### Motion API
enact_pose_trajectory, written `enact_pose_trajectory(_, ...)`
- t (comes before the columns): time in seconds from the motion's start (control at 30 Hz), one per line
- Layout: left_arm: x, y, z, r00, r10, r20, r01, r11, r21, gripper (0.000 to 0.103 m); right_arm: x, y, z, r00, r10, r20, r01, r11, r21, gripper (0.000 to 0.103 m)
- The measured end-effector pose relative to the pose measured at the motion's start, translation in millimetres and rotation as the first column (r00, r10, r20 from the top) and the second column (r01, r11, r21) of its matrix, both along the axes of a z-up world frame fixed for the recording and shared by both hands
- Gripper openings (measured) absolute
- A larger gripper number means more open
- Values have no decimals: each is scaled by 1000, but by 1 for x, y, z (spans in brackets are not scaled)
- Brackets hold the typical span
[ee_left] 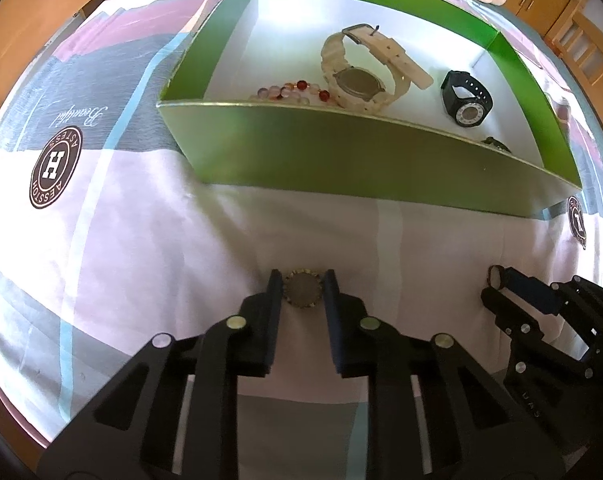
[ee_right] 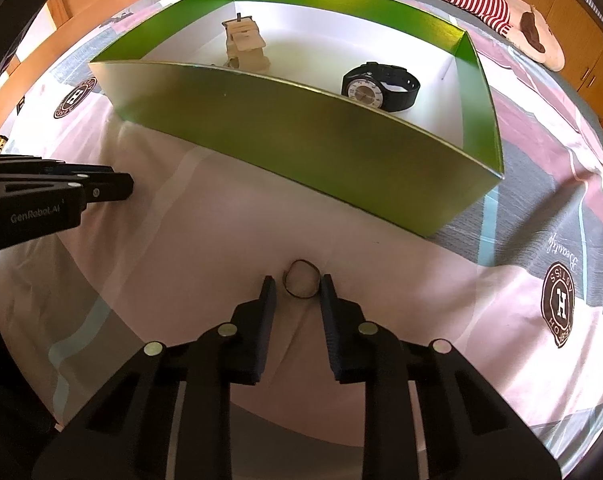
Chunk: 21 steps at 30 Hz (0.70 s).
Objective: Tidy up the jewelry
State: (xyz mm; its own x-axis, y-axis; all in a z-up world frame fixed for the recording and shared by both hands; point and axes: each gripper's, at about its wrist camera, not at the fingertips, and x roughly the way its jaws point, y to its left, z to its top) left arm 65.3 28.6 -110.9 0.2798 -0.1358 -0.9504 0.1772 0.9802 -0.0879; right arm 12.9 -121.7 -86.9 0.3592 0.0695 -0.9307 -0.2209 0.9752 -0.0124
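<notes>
A green box (ee_left: 341,156) (ee_right: 301,144) stands on the bed. It holds a cream watch (ee_left: 361,72) (ee_right: 245,46), a black watch (ee_left: 467,98) (ee_right: 381,86) and a bead bracelet (ee_left: 293,92). My left gripper (ee_left: 303,290) has its jaws close on both sides of a round gold brooch (ee_left: 303,290) lying on the sheet. My right gripper (ee_right: 297,286) (ee_left: 497,280) is open around a thin dark ring (ee_right: 301,280) on the sheet, its right fingertip touching the ring. The ring also shows in the left wrist view (ee_left: 494,277).
The printed bed sheet (ee_left: 121,240) (ee_right: 501,280) covers the surface. A small dark item (ee_left: 497,145) lies in the box's right corner. A striped plush toy (ee_right: 501,12) lies behind the box. Wooden furniture (ee_right: 581,40) stands beyond the bed.
</notes>
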Motion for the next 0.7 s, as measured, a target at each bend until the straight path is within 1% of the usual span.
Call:
enact_pose_trajectory(0.07, -1, 0, 1, 1000, -4, 3, 4, 1000, 4, 21, 0, 0, 0, 1000, -1, 1, 1, 1000, 0, 24)
enact_pose_trajectory(0.13, -3, 0, 3, 1000, -4, 12, 4, 1000, 3, 21, 0, -1, 1, 1000, 0, 4, 0, 1000, 4, 20)
enact_pose_trajectory(0.3, -7, 0, 13, 998, -13, 54, 12, 1000, 12, 21, 0, -2, 4, 1000, -4, 15, 4, 1000, 16, 19)
enact_pose_trajectory(0.7, -9, -2, 14, 998, -19, 51, 18, 1000, 17, 21, -2, -3, 8, 1000, 8, 29, -9, 999, 34, 18)
